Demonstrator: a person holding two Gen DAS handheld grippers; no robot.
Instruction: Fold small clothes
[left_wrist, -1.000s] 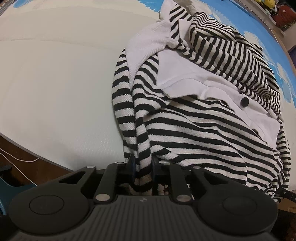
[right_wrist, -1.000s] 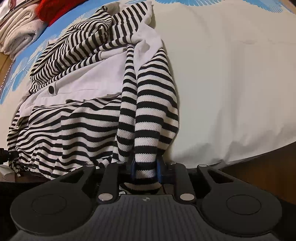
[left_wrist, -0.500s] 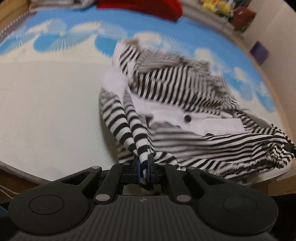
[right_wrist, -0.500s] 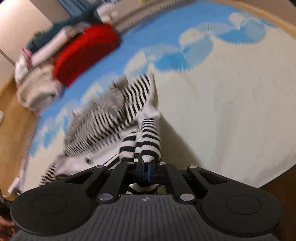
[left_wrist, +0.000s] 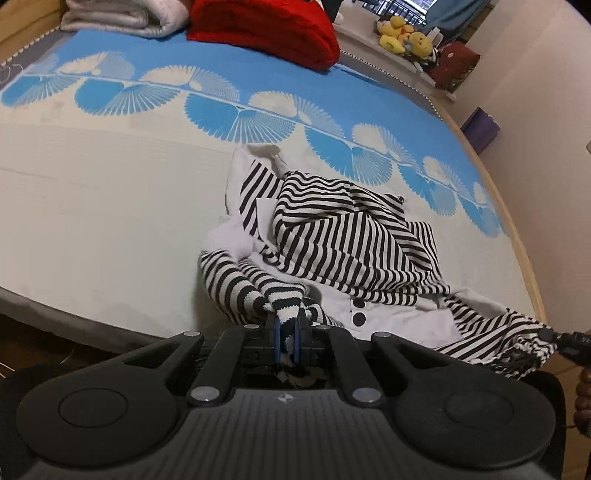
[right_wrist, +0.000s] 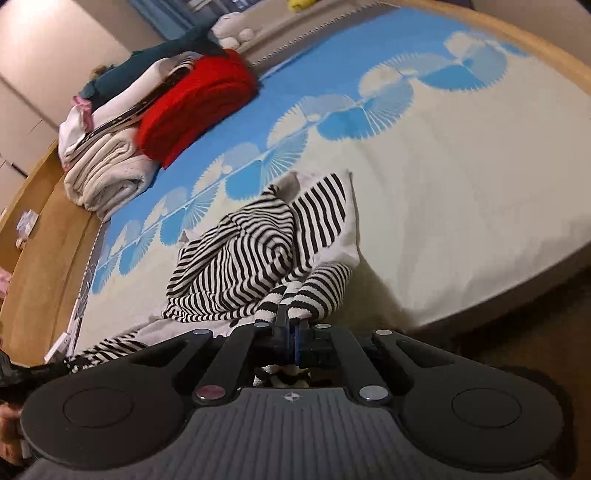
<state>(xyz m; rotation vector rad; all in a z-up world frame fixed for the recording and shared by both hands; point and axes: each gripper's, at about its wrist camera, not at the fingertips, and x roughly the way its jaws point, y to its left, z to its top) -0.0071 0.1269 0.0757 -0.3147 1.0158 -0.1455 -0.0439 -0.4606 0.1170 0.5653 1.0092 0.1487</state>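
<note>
Two claws, both clamped on the same garment. Left claw (left_wrist: 286, 338): blue-edged fingers pressed together on a bunched striped cuff, fabric filling the gap between them. Right claw (right_wrist: 291, 338): fingers likewise pinched on a rolled striped sleeve end, cloth protruding in front of and behind the tips.

Garment: black-and-white striped top (left_wrist: 351, 236) with white placket and collar panels; two dark buttons (left_wrist: 358, 310) show on the placket just right of the left claw. Most of it lies crumpled on the bed (left_wrist: 110, 206), near the front edge of the mattress. Its right-hand hem reaches the mattress edge, where the other claw's tip shows at the frame margin. In the right wrist view the same top (right_wrist: 251, 266) sits heaped left of centre, one white-backed flap turned up toward the far side.

Bed cover: cream with a band of blue fan-shaped motifs, solid blue beyond. Far side of the bed: folded red blanket (left_wrist: 266, 29) beside folded cream blankets (left_wrist: 122, 16); in the right wrist view a stack of folded clothes (right_wrist: 140, 88) lies on top of them. Yellow plush toys (left_wrist: 406, 37) on the ledge behind.
</note>
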